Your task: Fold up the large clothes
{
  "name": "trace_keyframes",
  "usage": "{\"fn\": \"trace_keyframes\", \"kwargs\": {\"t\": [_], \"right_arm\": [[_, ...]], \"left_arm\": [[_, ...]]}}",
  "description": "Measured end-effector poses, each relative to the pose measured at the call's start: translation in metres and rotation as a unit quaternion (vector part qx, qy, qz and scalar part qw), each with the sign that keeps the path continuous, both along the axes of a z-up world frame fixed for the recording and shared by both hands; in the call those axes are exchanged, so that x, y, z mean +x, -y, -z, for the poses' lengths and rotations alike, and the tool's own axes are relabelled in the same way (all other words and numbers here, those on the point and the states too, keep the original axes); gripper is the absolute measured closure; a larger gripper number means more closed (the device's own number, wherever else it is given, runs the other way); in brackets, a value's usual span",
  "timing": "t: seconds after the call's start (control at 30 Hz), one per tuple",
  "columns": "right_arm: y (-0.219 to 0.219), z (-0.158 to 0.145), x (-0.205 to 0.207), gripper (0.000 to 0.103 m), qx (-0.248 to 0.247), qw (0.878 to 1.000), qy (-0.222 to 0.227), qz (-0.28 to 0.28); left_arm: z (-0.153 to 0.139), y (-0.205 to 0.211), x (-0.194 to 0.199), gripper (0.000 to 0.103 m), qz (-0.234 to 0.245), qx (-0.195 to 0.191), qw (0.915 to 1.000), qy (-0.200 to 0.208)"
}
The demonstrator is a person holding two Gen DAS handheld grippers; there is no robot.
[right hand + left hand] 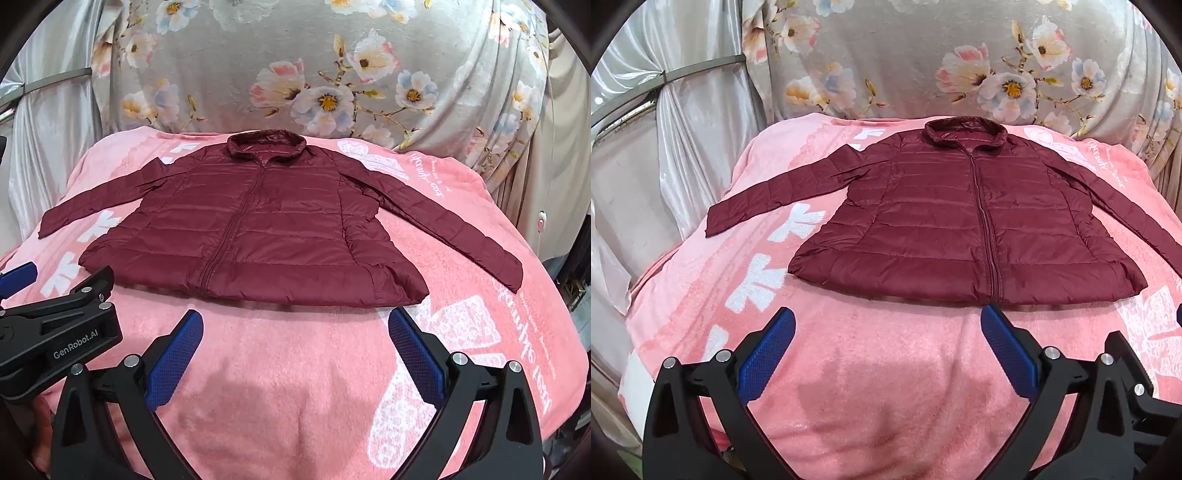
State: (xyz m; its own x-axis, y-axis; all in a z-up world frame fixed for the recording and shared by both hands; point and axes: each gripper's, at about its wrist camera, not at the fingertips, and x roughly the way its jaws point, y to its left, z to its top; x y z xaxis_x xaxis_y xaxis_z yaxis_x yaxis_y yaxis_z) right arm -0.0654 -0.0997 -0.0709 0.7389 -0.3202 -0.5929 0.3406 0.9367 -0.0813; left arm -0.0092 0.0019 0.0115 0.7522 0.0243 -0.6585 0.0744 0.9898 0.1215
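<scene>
A dark red quilted jacket (953, 218) lies flat and zipped on a pink blanket (886, 369), collar at the far side, both sleeves spread out to the sides. In the right wrist view the same jacket (251, 229) shows its right sleeve reaching toward the blanket's right edge. My left gripper (888, 321) hovers open just short of the jacket's hem, nothing between its blue pads. My right gripper (295, 321) is likewise open and empty before the hem. The left gripper's black body (55, 332) appears at the left of the right wrist view.
The pink blanket (295, 387) bears white printed figures and covers a raised surface. Behind it hangs a grey flowered cloth (923, 66). Silvery curtains (683, 129) stand at the left, and the blanket drops off at both sides.
</scene>
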Motion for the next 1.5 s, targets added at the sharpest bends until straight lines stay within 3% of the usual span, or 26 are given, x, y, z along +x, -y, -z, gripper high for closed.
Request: {"fn": "trace_keyframes", "kwargs": {"t": [1.5], "right_arm": [[-0.001, 0.004, -0.001, 0.005, 0.004, 1.0, 0.003, 0.0]], "left_arm": [[0.004, -0.008, -0.01, 0.005, -0.002, 0.001, 1.0, -0.003]]}}
